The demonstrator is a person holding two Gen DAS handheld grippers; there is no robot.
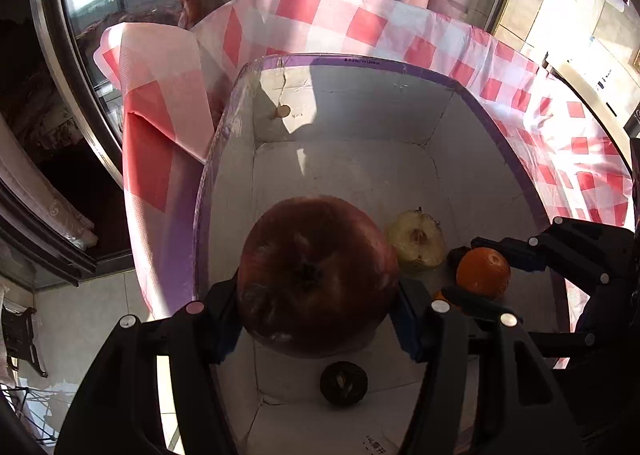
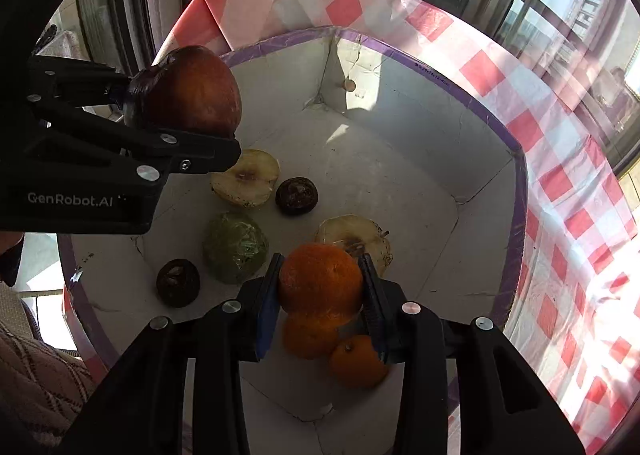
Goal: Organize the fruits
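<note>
My left gripper (image 1: 318, 315) is shut on a large red apple (image 1: 318, 275) and holds it over a white cardboard box (image 1: 360, 103) with a purple rim. My right gripper (image 2: 320, 295) is shut on an orange (image 2: 320, 279) above the box floor. The apple (image 2: 192, 91) and left gripper (image 2: 180, 127) show at the left in the right wrist view; the orange (image 1: 483, 271) and right gripper (image 1: 476, 267) show at the right in the left wrist view. Two more oranges (image 2: 358, 361) lie under the held one.
On the box floor (image 2: 380, 183) lie two pale halved apples (image 2: 246, 177), a green wrapped fruit (image 2: 236, 253) and two dark round fruits (image 2: 297, 196). A red-and-white checked cloth (image 2: 560, 183) covers the table around the box. Windows stand behind.
</note>
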